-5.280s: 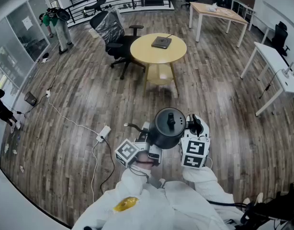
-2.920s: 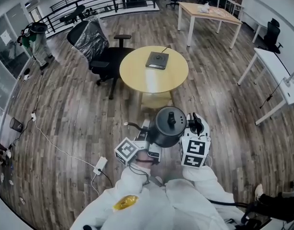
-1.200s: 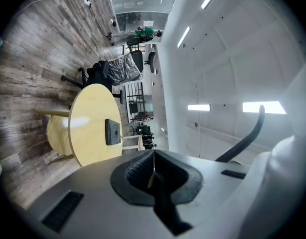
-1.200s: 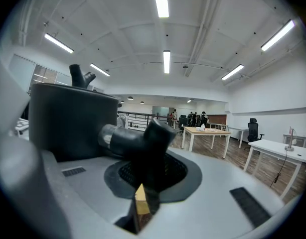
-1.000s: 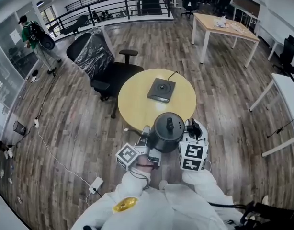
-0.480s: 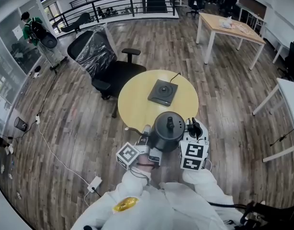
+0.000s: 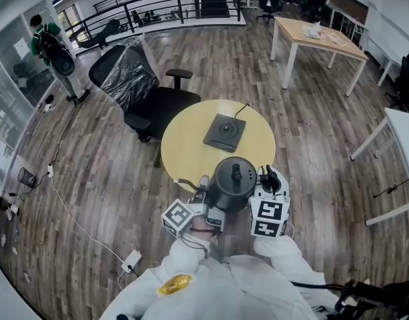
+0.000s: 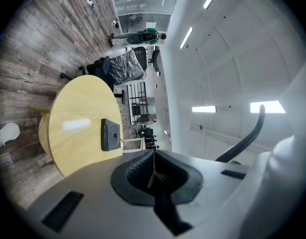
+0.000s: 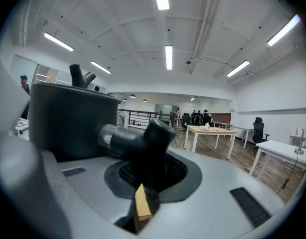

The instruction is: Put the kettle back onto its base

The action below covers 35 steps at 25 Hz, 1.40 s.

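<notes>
I hold a black gooseneck kettle (image 7: 232,182) in the air in front of me, over the near edge of a round yellow table (image 7: 184,153). My right gripper (image 7: 270,179) is shut on the kettle's handle (image 9: 143,142), with the kettle body (image 9: 73,121) filling the left of the right gripper view. My left gripper (image 7: 203,192) sits beside the kettle's left side, jaws shut with nothing between them (image 8: 154,176); the thin curved spout (image 8: 242,138) crosses that view at right. The dark square kettle base (image 7: 224,132) lies flat on the table's far half, its cord trailing off behind; the left gripper view also shows the base (image 8: 110,134).
A black office chair (image 7: 134,85) wrapped in plastic stands left of the table. A wooden desk (image 7: 318,35) is at the back right, a white desk (image 7: 401,122) at the right edge. A power strip (image 7: 131,260) and cable lie on the floor at left. A person (image 7: 51,45) stands far left.
The round table and base have come nearer, from far ahead to just beyond the kettle. Both grippers and the kettle keep the same hold and place in front of me.
</notes>
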Tool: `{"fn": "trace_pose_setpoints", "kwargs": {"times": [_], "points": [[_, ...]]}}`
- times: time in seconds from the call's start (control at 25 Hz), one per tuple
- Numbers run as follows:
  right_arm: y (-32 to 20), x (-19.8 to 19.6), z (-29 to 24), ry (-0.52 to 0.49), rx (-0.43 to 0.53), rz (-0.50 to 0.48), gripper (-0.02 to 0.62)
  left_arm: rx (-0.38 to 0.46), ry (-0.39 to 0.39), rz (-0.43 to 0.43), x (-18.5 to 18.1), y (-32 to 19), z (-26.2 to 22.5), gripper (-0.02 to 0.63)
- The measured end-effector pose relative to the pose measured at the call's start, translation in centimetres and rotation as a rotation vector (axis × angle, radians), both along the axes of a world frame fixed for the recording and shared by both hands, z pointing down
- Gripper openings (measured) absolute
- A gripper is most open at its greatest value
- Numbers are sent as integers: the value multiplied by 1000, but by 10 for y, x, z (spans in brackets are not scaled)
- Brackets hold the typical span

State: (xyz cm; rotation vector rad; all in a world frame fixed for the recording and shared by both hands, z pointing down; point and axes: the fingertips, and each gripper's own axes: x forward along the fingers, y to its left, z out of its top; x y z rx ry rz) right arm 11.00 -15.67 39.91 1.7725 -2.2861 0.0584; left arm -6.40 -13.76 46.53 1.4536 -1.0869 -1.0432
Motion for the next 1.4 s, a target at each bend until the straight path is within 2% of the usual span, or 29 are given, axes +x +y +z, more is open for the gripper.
{"fn": "trace_pose_setpoints", "kwargs": {"times": [0.56, 1.4], "points": [[-72, -24, 8, 28, -17, 22, 52, -12, 17, 22, -25, -74, 8, -5], [-205, -101, -8, 33, 24, 57, 52, 27, 25, 52, -102, -217, -6, -5]]}}
